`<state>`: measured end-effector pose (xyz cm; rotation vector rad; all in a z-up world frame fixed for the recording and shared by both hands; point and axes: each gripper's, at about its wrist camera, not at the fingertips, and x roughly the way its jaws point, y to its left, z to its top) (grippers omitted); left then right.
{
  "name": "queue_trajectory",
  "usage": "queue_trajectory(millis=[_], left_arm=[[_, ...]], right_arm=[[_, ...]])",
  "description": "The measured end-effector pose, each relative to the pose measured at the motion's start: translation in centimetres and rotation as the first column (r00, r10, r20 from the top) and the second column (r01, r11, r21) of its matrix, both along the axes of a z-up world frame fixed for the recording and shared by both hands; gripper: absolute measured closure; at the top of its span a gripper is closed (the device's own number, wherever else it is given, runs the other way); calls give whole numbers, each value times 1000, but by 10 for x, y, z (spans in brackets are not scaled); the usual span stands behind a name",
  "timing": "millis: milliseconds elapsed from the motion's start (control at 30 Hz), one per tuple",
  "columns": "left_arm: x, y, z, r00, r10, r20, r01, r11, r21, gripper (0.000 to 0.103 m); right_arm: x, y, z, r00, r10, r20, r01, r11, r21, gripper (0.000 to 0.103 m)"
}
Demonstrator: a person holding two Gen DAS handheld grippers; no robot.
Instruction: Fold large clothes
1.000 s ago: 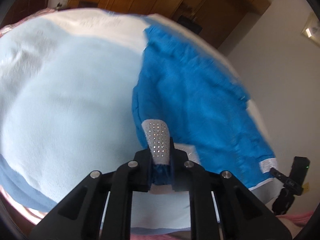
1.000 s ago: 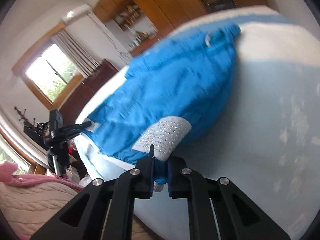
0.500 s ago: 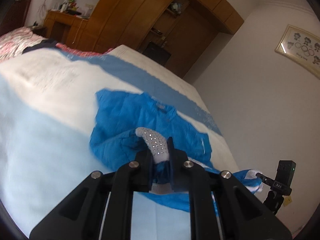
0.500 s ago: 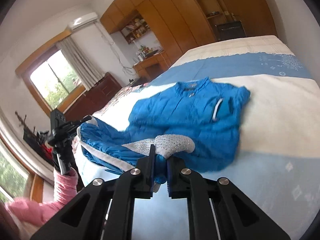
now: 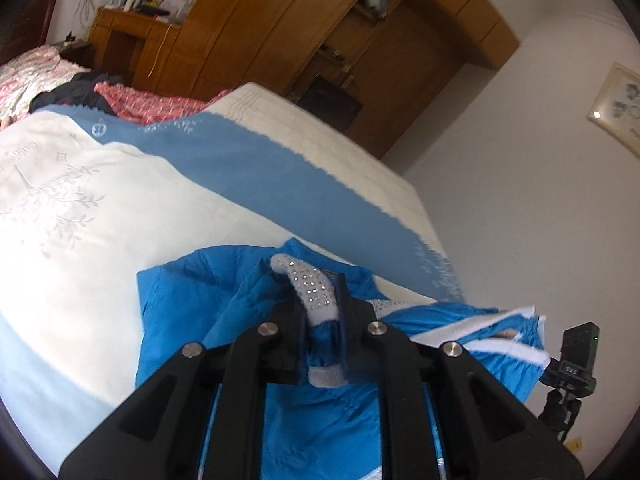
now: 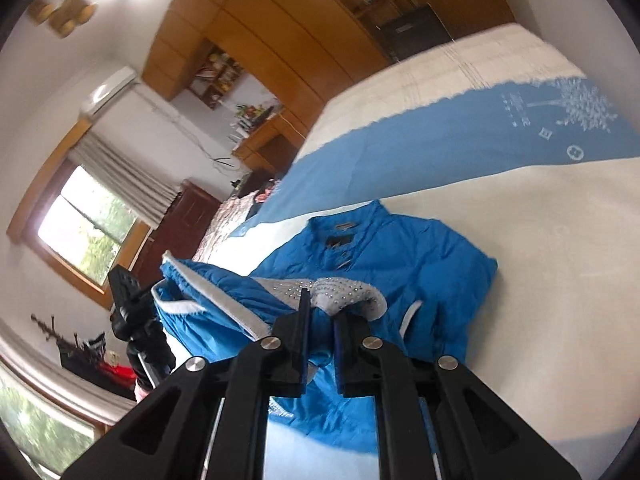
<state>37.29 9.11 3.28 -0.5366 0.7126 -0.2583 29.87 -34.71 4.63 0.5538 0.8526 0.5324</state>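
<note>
Together, two tongs lift one blue jacket (image 6: 384, 264) off the bed (image 5: 80, 200): the left tongs (image 5: 322, 320) pinch a grey studded cuff (image 5: 316, 292), the right tongs (image 6: 320, 320) pinch a second cuff (image 6: 348, 294), likely to carry both sleeves over the body for folding. One collar lies toward the bed's blue band (image 6: 440, 148); the hem end hangs raised near the tongs.

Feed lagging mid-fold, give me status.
Left gripper and right gripper shut on blue puffer jacket, grey studded trim pinched. Collar end flat on bedspread. Nothing obstructing.
</note>
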Motion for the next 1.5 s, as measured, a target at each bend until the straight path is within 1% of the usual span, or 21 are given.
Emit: queue_trajectory(millis=[133, 267, 400, 567, 667, 733, 800, 833, 867, 900, 933, 967, 1067, 1133, 1200, 1267, 1333, 1400, 1433, 1467, 1500], left_arm=[[49, -2, -28, 996, 18, -88, -17, 1000, 14, 93], [91, 3, -63, 981, 59, -184, -54, 998, 35, 92], [114, 11, -93, 962, 82, -259, -81, 997, 12, 92], [127, 9, -111, 954, 87, -288, -85, 996, 18, 92], [127, 9, -113, 952, 84, -296, -83, 996, 18, 89], [129, 11, -112, 951, 74, -302, -75, 997, 6, 87], [125, 15, -106, 953, 52, -300, -62, 998, -24, 83], [124, 17, -104, 953, 41, -300, -56, 998, -43, 78], [118, 22, -98, 954, 25, -297, -51, 995, -82, 73], [114, 26, -95, 957, 17, -290, -50, 993, -106, 68], [105, 31, -89, 962, 9, -273, -46, 991, -129, 59], [96, 36, -82, 966, 9, -257, -42, 991, -124, 57], [68, 41, -71, 974, 23, -226, -33, 999, -39, 56], [45, 39, -71, 973, 33, -227, -17, 997, 72, 55], [25, 32, -76, 974, 24, -226, 8, 990, 142, 55], [12, 27, -84, 974, 1, -228, 39, 985, 168, 55], [-1, 17, -91, 977, -21, -213, 63, 979, 192, 55], [-6, 6, -93, 982, -5, -188, 53, 966, 253, 59], [-7, 1, -94, 983, 6, -186, 48, 958, 283, 71], [-7, -5, -94, 983, 14, -184, 44, 952, 303, 81], [-7, -10, -92, 984, 18, -176, 38, 949, 312, 86]], right_arm=[[49, -6, -26, 997, -20, -77, 21, 1000, 11, 94], [84, -12, -51, 989, -37, -142, 38, 999, 1, 94], [117, -15, -83, 976, -48, -211, 51, 999, 6, 94], [139, -16, -110, 964, -52, -261, 60, 998, 23, 94], [142, -16, -117, 962, -49, -267, 57, 998, 20, 93], [140, -16, -113, 966, -41, -256, 45, 999, 11, 90], [134, -18, -106, 969, -26, -246, 34, 999, 28, 81], [131, -19, -102, 972, -18, -234, 27, 999, 36, 78], [126, -20, -97, 975, -8, -221, 18, 999, 41, 70], [121, -21, -92, 978, -10, -208, 17, 999, 35, 51], [111, -23, -83, 984, -32, -176, 33, 999, 1, 45], [106, -23, -78, 987, -43, -153, 39, 999, -25, 45], [82, -21, -70, 991, -24, -129, 16, 998, -64, 45], [65, -16, -74, 991, -21, -133, 5, 993, -117, 45], [50, -10, -82, 989, -10, -148, -12, 990, -143, 45], [38, -4, -92, 986, 3, -164, -29, 987, -157, 46], [27, 5, -99, 989, -11, -146, -21, 976, -217, 51], [21, 11, -99, 993, -31, -117, -3, 961, -277, 68], [21, 15, -98, 993, -36, -111, 2, 957, -289, 74], [20, 19, -96, 994, -33, -103, 1, 956, -293, 86], [19, 22, -92, 996, -37, -86, 8, 951, -309, 90]])
